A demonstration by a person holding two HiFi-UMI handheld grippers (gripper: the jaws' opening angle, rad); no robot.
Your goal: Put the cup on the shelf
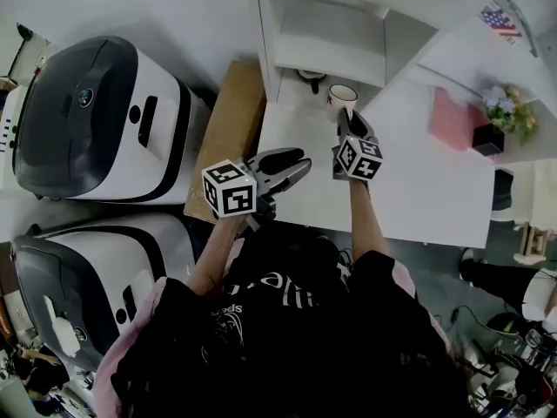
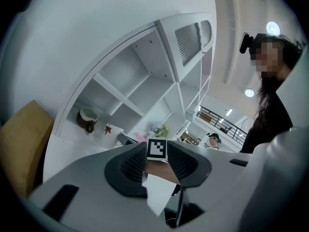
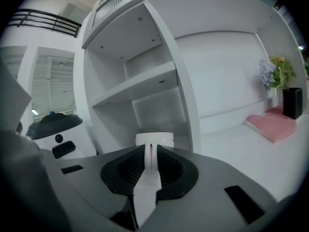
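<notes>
A white cup [image 1: 342,95] hangs at the foot of the white shelf unit [image 1: 326,33], just above the white desk [image 1: 409,164]. My right gripper [image 1: 346,116] is shut on its handle. In the right gripper view the cup [image 3: 154,140] sits beyond the right gripper [image 3: 150,159], the thin handle pinched between the pads, the shelf unit [image 3: 140,86] behind. My left gripper [image 1: 300,165] hovers left of it over the desk's near corner, holding nothing. In its own view the left gripper [image 2: 157,166] shows a narrow bare gap between the pads, facing the shelf unit [image 2: 135,81].
A brown mug [image 1: 312,77] stands in the lowest shelf bay, the same brown mug [image 2: 88,119] in the left gripper view. A tan board [image 1: 231,120] leans left of the desk beside two white-and-black machines [image 1: 96,120]. A pink pad [image 1: 452,120] and potted flowers [image 1: 505,116] lie right.
</notes>
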